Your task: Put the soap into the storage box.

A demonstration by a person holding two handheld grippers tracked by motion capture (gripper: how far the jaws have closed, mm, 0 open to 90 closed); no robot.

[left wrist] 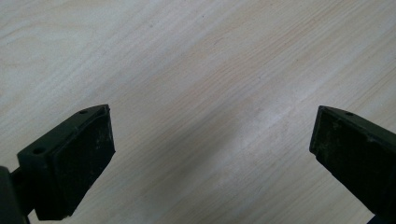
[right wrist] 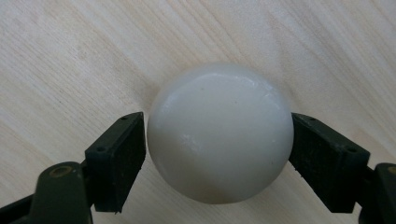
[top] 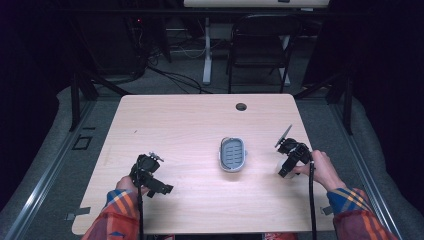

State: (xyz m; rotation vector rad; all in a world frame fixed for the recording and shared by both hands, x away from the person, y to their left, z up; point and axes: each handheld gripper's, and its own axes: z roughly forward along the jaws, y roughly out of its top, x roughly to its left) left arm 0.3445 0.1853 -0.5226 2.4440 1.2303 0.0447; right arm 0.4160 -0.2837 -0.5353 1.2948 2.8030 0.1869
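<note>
R tool pinches a white, glossy, egg-like ball: both black pads press on its sides, one each side, in the right gripper view. The ball sits just over the pale wood desk; whether it touches the desk I can't tell. In the high view the R tool is at the desk's right side, near the right edge, held by the person's right hand, w/ a cable trailing back toward the plaid sleeve. The ball there is a small pale patch under the tool, mostly hidden.

L tool is spread wide, nothing betw. the pads, bare wood grain below it. In the high view the L tool is at the desk's front left, well apart from the R one, held in the left hand.

Betw. the two, nearer the R tool, a small grey tray w/ a ribbed blue-grey inside lies flat on the desk, apart from both tools. A round cable hole is near the desk's far edge. Behind the desk stands a black folding chair.
</note>
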